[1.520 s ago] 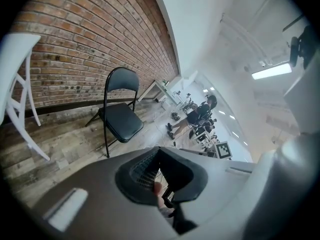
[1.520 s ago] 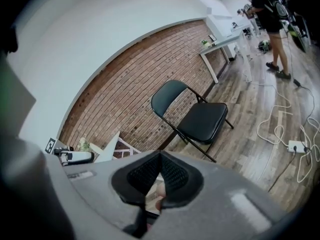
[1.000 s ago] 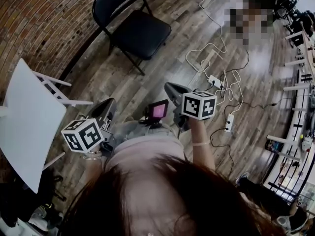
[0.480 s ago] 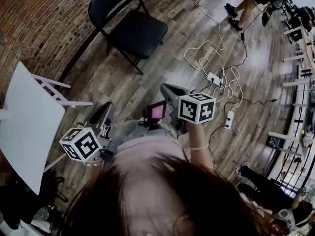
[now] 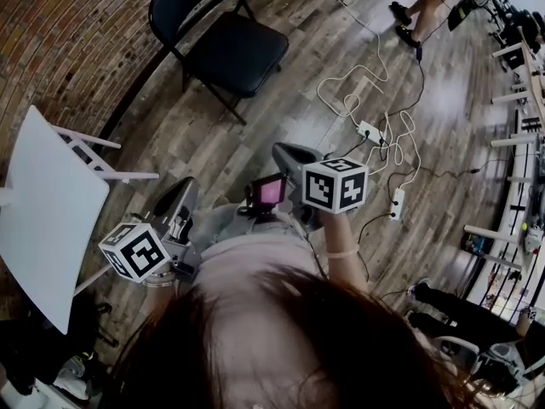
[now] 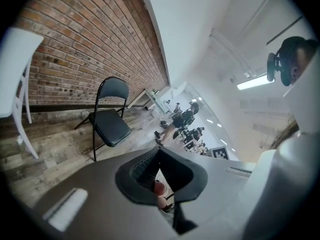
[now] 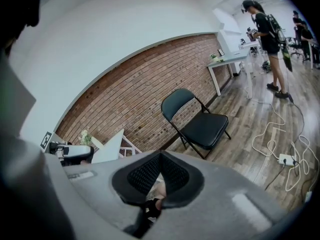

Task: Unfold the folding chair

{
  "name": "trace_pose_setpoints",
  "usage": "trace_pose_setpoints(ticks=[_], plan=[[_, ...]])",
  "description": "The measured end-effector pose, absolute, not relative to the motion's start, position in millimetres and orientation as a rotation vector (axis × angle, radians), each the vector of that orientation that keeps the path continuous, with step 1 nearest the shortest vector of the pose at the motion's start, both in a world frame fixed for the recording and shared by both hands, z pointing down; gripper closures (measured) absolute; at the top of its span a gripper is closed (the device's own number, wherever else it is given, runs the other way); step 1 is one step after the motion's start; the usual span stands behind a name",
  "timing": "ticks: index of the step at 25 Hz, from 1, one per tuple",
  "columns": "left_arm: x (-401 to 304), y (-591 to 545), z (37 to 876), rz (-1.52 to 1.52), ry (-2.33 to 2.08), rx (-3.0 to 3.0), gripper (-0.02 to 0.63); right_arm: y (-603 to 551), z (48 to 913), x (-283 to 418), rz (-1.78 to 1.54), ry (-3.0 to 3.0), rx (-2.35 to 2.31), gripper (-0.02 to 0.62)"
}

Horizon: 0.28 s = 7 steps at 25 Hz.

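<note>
Wood floor (image 5: 255,143), with a brick wall (image 5: 60,49) along its far-left edge. A white table (image 5: 43,220) sits at the left, near the person. The black folding chair (image 5: 230,49) stands open by the wall, seat down, on all its legs, well apart from both tools. White cables (image 5: 375,118) and a power strip lie on the floor to the right. Left tool (image 6: 159,156) is clenched on nothing. Right tool (image 7: 160,166) is likewise clenched and empty. Both are held in front of the person, pointed roughly toward the chair.

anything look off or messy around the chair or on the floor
The chair stands open and upright by the brick wall, nothing odd there. The only mess is white cables and power strips sprawled loose across the floor.
</note>
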<state>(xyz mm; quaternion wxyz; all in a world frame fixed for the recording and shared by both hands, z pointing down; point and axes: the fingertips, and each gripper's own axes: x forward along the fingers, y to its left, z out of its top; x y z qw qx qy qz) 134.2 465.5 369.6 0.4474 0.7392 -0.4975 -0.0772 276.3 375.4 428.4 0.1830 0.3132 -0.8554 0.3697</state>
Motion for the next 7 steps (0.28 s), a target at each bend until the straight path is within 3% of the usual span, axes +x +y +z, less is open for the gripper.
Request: trace_pose_setpoints(ticks=[7], plan=[[146.9,465.7,365.4,-0.187,-1.159,1.870,0.609,376.3,428.7,275.3,1.039,-2.416,0.863,0.601]])
